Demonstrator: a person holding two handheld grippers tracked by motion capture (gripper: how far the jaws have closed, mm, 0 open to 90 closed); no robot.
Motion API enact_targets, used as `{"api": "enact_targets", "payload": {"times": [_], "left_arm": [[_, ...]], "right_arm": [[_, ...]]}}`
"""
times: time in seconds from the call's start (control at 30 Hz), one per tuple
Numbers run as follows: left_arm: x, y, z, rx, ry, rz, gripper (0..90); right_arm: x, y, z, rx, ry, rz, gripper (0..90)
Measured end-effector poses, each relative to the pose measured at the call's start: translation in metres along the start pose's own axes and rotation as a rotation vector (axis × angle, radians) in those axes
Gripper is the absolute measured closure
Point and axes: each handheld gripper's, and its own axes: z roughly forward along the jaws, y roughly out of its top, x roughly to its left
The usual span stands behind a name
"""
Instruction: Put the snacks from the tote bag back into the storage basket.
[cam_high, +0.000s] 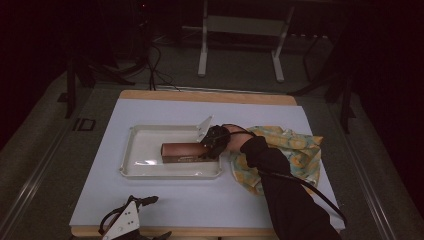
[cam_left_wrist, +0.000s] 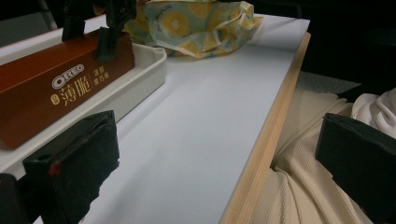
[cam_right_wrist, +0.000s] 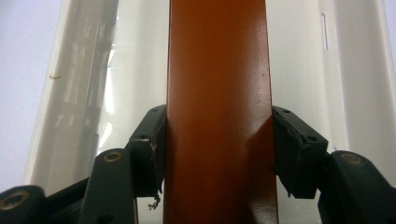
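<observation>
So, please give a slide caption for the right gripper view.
Right gripper clamped on a brown biscuit box over a white tray.

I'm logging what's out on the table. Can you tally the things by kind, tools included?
Box of biscuits: 1
White tray: 1
Patterned cloth: 1
Tools, right tool clamped on the box and left tool by the near edge: 2
Total: 5

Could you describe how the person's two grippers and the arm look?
Both grippers have black jaws. The left gripper carries a grey three-cornered plate with small holes; so does the right gripper. A black cable trails along the right arm, which wears a black sleeve and a black glove.
</observation>
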Motion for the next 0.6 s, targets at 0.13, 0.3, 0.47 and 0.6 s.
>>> {"api": "enact_targets", "payload": {"times": [0.13, 0.3, 0.47, 0.6], "left_arm": [[-0.0002, 0.0001, 0.0001, 0.001, -0.001, 0.001, 0.0], [0.0001, 0.0, -0.0001, -0.002, 0.002, -0.002, 0.0], [-0.0001, 0.0002, -0.0003, -0.004, 0.001, -0.001, 0.0], [0.0, 0.0002, -0.0001, -0.004, -0.001, -0.001, 0.0]], "right_arm": [[-0.0016, -0.0008, 0.0009, -0.001, 0.005, 0.014, 41.8], [-0.0014, -0.0003, 0.0023, 0.02, -0.006, 0.019, 39.5], [-0.0023, 0.0005, 0.0009, 0.022, -0.012, 0.018, 36.7], [-0.0032, 0.0013, -0.0052, 0.007, -0.017, 0.033, 35.0]]}}
